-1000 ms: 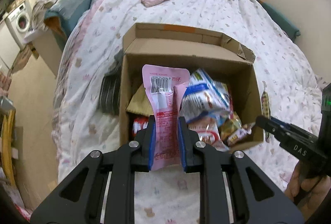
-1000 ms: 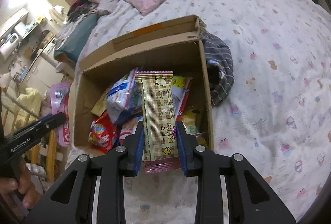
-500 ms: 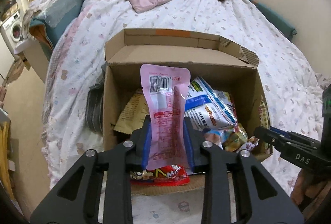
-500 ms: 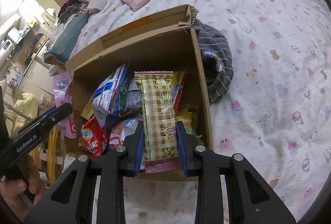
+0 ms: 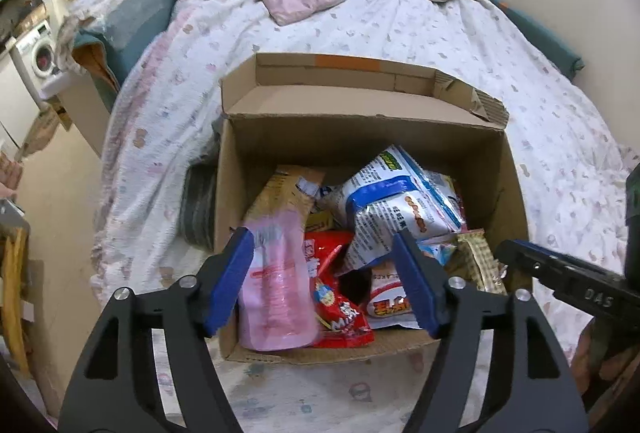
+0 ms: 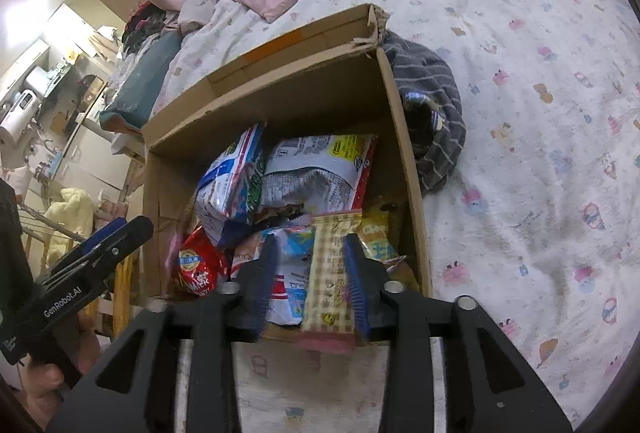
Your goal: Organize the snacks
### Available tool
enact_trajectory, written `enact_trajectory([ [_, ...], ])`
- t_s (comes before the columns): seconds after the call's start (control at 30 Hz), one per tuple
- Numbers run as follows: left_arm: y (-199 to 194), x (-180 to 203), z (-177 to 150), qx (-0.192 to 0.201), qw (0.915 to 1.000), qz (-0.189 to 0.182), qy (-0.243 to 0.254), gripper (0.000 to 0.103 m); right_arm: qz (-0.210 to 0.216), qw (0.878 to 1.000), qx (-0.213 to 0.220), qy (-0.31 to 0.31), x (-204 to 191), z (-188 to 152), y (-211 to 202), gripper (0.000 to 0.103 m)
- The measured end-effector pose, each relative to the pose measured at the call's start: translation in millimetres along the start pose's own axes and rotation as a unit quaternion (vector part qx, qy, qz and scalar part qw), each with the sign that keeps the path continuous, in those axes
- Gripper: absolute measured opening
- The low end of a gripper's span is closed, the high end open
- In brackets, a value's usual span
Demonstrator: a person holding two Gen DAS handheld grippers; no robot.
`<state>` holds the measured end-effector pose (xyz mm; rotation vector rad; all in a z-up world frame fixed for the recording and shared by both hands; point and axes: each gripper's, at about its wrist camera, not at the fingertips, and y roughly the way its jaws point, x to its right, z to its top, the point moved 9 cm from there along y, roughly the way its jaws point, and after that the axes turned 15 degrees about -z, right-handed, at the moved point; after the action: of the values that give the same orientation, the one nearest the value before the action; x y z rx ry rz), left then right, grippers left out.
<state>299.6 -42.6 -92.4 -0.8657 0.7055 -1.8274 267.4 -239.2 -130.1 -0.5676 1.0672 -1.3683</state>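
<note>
An open cardboard box [image 5: 360, 141] [image 6: 300, 97] stands on the bed, filled with several snack packets. My left gripper [image 5: 322, 235] hangs over its near edge with its jaws opening. A blurred pink packet [image 5: 276, 289] lies loose in the box's front left corner, beside the left pad and free of the right one. My right gripper [image 6: 311, 239] is over the box's near right corner, its jaws opening too. A beige checked snack bar [image 6: 330, 281] leans against the right pad, and the left pad stands apart from it. Each gripper shows at the edge of the other's view.
A blue-and-white bag [image 5: 396, 201] and a red packet [image 5: 340, 297] lie in the box. A grey striped garment [image 6: 432, 105] is bunched against the box's outer wall. The patterned quilt [image 5: 400, 25] spreads all around. Past the bed's edge are floor and a washing machine [image 5: 40, 53].
Both grippers went from shut on their packets to open. The pink packet dropped into the box's front left. The checked bar slid lower between the right gripper's fingers.
</note>
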Motion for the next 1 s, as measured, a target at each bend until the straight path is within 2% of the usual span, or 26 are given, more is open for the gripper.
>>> enact_trajectory([
  [0.07,-3.2,3.4,0.9,0.005,0.9999,-0.002,0.010,0.069,0.003,1.000,0.017,-0.004,-2.6,3.5,-6.1,0.064],
  [0.27,-26.3,5.0,3.9,0.042,0.9991,0.009,0.004,0.069,0.011,0.998,0.055,-0.018,-9.2,8.7,-29.3,0.067],
  [0.33,-32.9,5.0,4.0,0.049,0.9988,0.006,-0.004,0.069,0.014,0.997,0.071,-0.020,-10.9,10.0,-40.6,0.078],
  [0.4,-38.5,6.6,3.8,0.051,0.9987,-0.001,-0.003,0.069,0.020,0.996,0.088,-0.017,-11.6,10.6,-52.7,0.083],
  [0.5,-52.3,6.5,3.3,0.061,0.9981,0.012,-0.003,0.070,0.013,0.994,0.103,-0.023,-14.1,11.7,-69.1,0.085],
  [0.57,-64.6,9.1,2.0,0.069,0.9975,0.016,-0.001,0.082,0.003,0.993,0.116,-0.032,-16.8,10.2,-82.3,0.088],
  [0.6,-71.7,11.0,0.6,0.074,0.9971,0.016,0.001,0.096,0.002,0.992,0.119,-0.034,-17.8,8.9,-87.1,0.092],
  [0.63,-80.9,12.8,-1.2,0.085,0.9963,0.015,0.001,0.103,0.001,0.992,0.120,-0.035,-17.8,7.6,-91.0,0.096],
  [0.7,-97.3,12.7,-7.4,0.101,0.9946,0.019,-0.004,0.103,0.003,0.991,0.125,-0.043,-22.1,2.4,-102.7,0.101],
  [0.77,-105.3,11.0,-15.0,0.104,0.9942,0.023,-0.012,0.103,0.000,0.988,0.143,-0.058,-26.7,-5.9,-118.2,0.101],
  [0.87,-110.2,8.3,-38.1,0.085,0.9958,0.018,-0.030,0.103,-0.001,0.984,0.167,-0.059,-28.1,-17.1,-135.7,0.101],
  [1.0,-121.2,9.3,-60.9,0.084,0.9956,0.014,-0.038,0.103,-0.005,0.984,0.163,-0.072,-33.4,-36.8,-140.6,0.101],
])
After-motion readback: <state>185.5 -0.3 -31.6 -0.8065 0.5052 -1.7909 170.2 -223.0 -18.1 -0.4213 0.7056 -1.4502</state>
